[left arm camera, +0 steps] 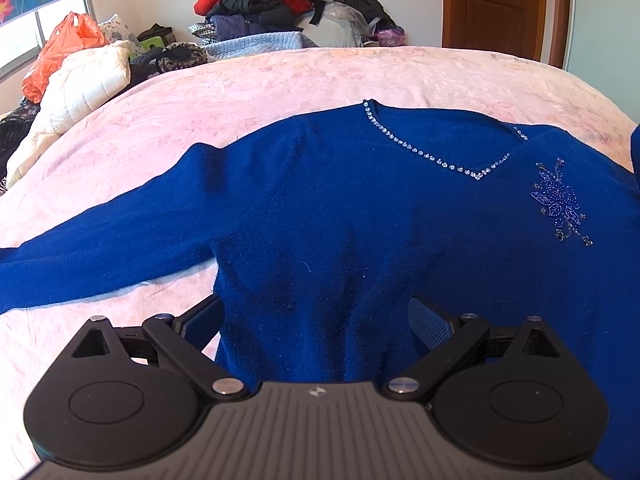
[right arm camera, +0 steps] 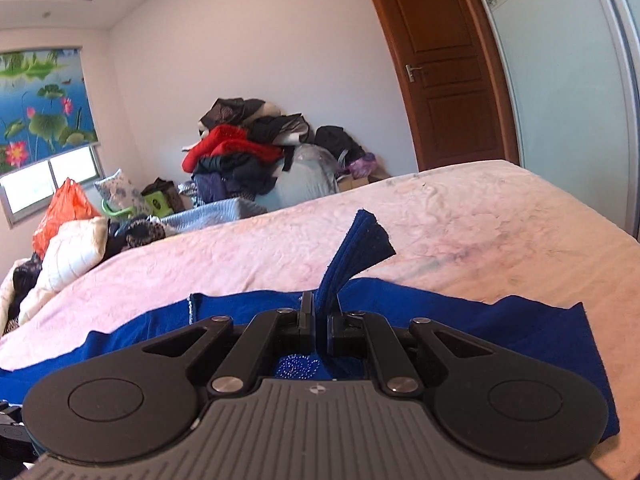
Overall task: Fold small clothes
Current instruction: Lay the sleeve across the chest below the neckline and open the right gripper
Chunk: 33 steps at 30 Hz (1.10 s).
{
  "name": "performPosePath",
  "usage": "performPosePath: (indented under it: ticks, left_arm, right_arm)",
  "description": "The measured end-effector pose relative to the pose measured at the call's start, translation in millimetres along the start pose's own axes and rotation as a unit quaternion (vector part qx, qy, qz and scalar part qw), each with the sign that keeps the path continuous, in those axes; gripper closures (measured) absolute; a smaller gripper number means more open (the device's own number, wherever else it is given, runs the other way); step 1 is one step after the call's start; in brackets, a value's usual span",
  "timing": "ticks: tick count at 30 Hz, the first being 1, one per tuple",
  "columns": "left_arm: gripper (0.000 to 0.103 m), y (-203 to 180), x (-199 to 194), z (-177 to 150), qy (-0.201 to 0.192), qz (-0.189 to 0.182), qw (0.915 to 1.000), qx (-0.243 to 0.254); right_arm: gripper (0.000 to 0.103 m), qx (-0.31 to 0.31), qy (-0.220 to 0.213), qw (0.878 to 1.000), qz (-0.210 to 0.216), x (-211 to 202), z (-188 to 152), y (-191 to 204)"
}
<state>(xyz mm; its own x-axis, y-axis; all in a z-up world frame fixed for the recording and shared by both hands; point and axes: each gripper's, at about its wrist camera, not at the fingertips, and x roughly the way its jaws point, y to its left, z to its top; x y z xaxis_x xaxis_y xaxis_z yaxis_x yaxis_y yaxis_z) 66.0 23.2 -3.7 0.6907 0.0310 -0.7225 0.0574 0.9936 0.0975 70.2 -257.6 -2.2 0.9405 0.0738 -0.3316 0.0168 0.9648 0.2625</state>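
A royal-blue V-neck sweater (left arm camera: pixel 328 200) lies face up on the pink bedspread (left arm camera: pixel 280 80), with a rhinestone neckline and a beaded flower (left arm camera: pixel 558 204) on the chest. Its left sleeve (left arm camera: pixel 100 248) stretches out to the left. My left gripper (left arm camera: pixel 316 320) hovers over the sweater's lower body, open wide, with the cloth lying between its fingers. In the right wrist view my right gripper (right arm camera: pixel 320 304) is shut on a blue sleeve end (right arm camera: pixel 356 248), which sticks up past the fingertips above the sweater (right arm camera: pixel 480 320).
A tall heap of clothes (left arm camera: pixel 256 0) stands beyond the bed's far edge. An orange plastic bag (left arm camera: pixel 60 52) and a white quilted bundle (left arm camera: pixel 76 92) sit at the bed's left side. A wooden door (right arm camera: pixel 444 64) and a pale wardrobe panel (right arm camera: pixel 568 80) are on the right.
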Motion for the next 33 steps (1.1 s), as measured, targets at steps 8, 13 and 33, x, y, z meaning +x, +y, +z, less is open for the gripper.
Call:
performPosePath:
  ticks: [8, 13, 33]
  left_arm:
    - [0.004, 3.2, 2.7, -1.1, 0.001, 0.000, 1.0000, -0.002]
    - [0.004, 7.4, 4.0, -2.1, 0.002, -0.003, 1.0000, -0.005]
    - [0.004, 37.1, 3.7, -5.7, 0.005, -0.010, 0.9992, -0.037]
  right_arm:
    - [0.092, -0.029, 0.002, 0.999, 0.015, 9.8, 12.3, 31.2]
    - [0.092, -0.058, 0.012, 0.998, 0.026, 24.4, 10.0, 58.6]
    - [0.093, -0.209, 0.059, 0.975, 0.045, 70.4, -18.8, 153.7]
